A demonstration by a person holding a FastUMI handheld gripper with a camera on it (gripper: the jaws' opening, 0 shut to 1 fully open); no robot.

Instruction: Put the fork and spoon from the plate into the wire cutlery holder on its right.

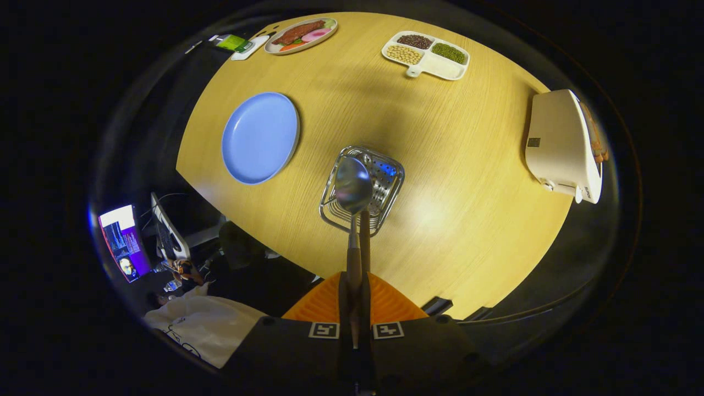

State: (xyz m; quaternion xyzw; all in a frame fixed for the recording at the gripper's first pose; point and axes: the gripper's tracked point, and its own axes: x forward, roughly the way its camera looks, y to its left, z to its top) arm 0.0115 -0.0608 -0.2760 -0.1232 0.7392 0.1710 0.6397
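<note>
Blue plate (pixel 259 137), silver spoon (pixel 352 186), orange tongs (pixel 355 300)

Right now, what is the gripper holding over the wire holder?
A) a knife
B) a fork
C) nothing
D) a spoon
D: the gripper is shut on the spoon by its handle, and the spoon's round bowl hangs above the wire cutlery holder, while the blue plate lies bare.

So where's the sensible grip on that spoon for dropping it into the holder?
Where it is held now: the gripper is shut on the spoon at its slim handle, side-on, bowl pointing ahead. The straight handle fits between the fingers, and the bowl hangs free over the wire cutlery holder, beside the blue plate.
</note>
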